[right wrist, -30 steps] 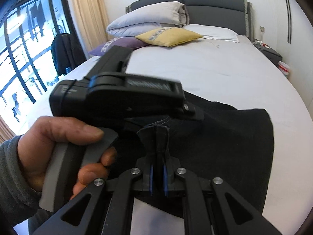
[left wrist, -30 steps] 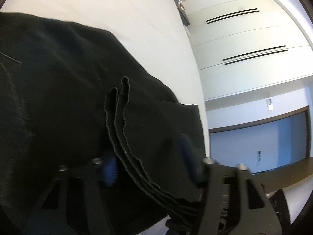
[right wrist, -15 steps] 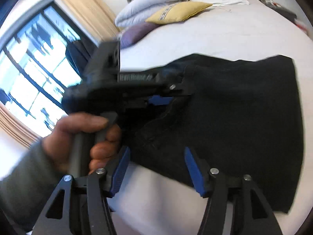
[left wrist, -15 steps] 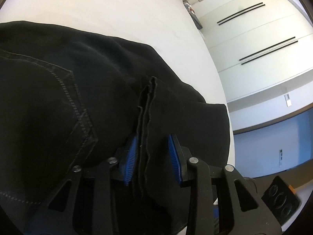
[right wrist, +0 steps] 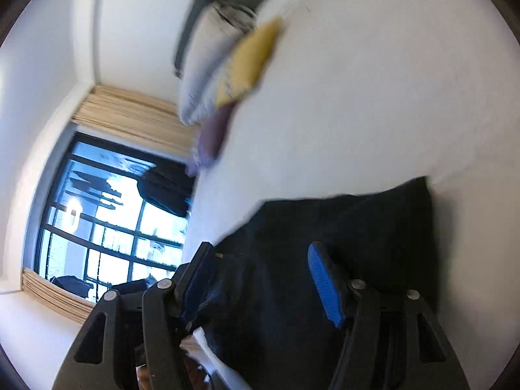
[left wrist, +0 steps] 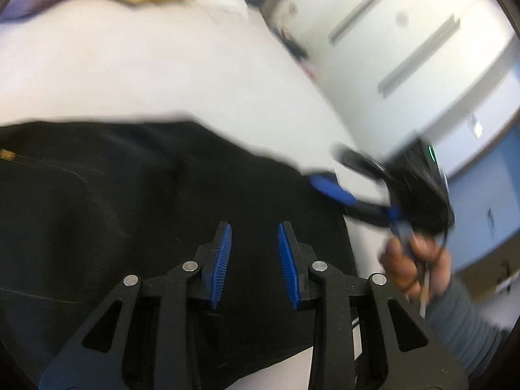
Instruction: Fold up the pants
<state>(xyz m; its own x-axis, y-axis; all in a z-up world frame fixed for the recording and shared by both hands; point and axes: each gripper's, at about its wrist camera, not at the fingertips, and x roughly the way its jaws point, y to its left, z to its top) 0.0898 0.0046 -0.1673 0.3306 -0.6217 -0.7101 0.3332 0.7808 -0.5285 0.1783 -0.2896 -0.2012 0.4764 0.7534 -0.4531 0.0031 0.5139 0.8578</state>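
The black pants (left wrist: 136, 201) lie folded flat on the white bed (left wrist: 162, 74); they also show in the right wrist view (right wrist: 341, 227). My left gripper (left wrist: 254, 230) is open and empty, hovering just above the cloth. My right gripper (right wrist: 260, 256) is open and empty over the pants' near edge. The right gripper also shows in the left wrist view (left wrist: 357, 191), held in a hand at the pants' right edge. Both views are blurred by motion.
Pillows lie at the head of the bed: a yellow one (right wrist: 250, 58), a grey one (right wrist: 204, 74) and a purple one (right wrist: 214, 130). A large window (right wrist: 107, 224) is at the left. White cupboards (left wrist: 422, 48) stand beyond the bed.
Both grippers have let go of the pants' folded edge and opened. The cloth now lies flat. Both cameras have swung, and the right gripper has pulled off to the right.
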